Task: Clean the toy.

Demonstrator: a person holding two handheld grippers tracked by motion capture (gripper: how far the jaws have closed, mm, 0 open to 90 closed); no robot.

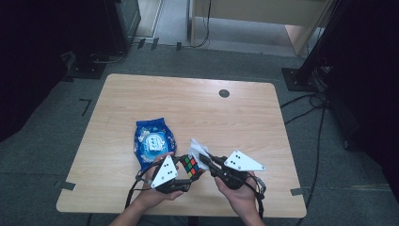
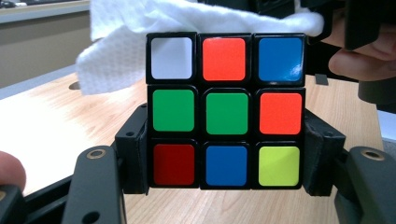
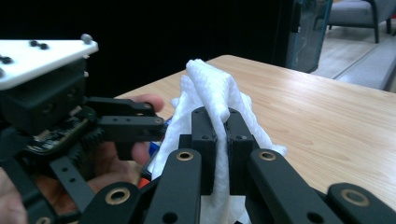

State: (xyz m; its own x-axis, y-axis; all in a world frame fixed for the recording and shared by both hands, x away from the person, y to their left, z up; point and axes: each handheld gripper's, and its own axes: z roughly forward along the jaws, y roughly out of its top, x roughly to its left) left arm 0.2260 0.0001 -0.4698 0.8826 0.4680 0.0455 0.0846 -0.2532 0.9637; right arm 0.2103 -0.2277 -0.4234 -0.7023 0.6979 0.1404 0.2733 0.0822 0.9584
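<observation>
We wipe cube: left gripper (image 2: 226, 154) clamps puzzle cube (image 2: 226, 111) mid-frame; right gripper (image 3: 223, 122) pinches white tissue (image 3: 212, 88). Next: press tissue onto cube's top face.

Glossy plastic multicoloured puzzle cube (image 2: 226, 110); soft, rough-textured white paper towel (image 3: 212, 88); smooth, matt pale wood-grain tabletop (image 1: 188, 108); shiny crinkled blue plastic packet (image 1: 153, 141); matt black plastic fingers (image 3: 204, 135).

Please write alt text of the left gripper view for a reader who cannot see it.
A scrambled plastic puzzle cube with coloured square stickers is clamped between the two black jaws of the left hand-held gripper, above a light wooden table. A crumpled white paper towel hangs just behind the cube's top edge.
</observation>
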